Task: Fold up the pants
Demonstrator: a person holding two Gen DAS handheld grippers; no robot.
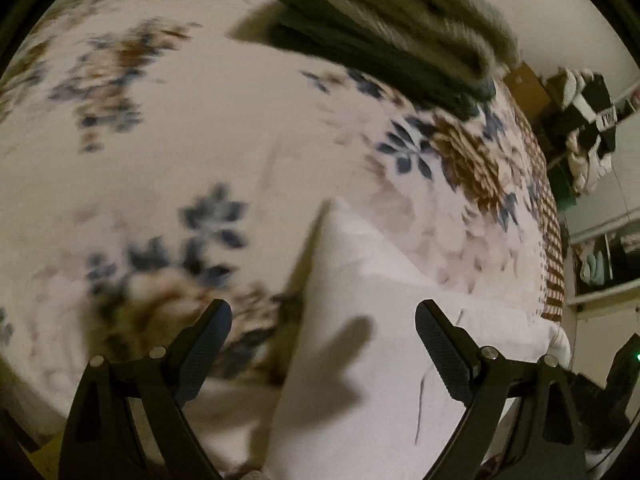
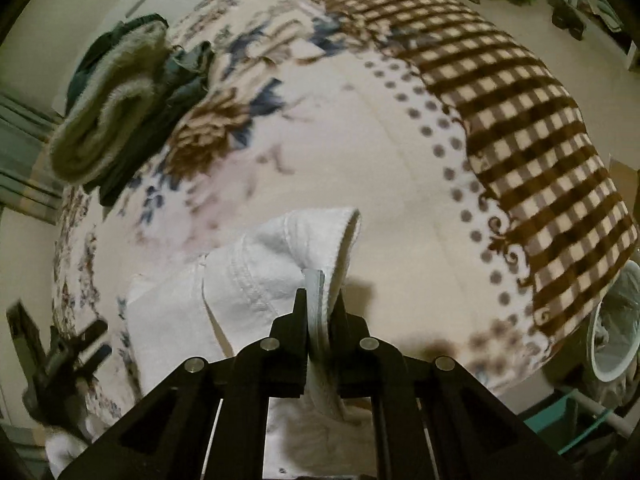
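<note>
Pants (image 2: 248, 280) lie on bed (image 2: 400, 160), folded clothes (image 2: 116, 120) behind.

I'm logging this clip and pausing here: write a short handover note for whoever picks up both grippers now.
Right gripper: shut on a bunched edge of the white pants, lifted off the floral blanket.
Left gripper: jaws open, above the white pants, holding nothing.
A stack of other clothes sits at the blanket's far side.
Done: one edge grasped.
Left: the pants look crumpled, no clean fold visible; probably grip with the left too, then spread and fold.

bare blanket (image 2: 384, 152) lies open; folded clothes stack (image 2: 120, 108) blocks its far corner.
</note>
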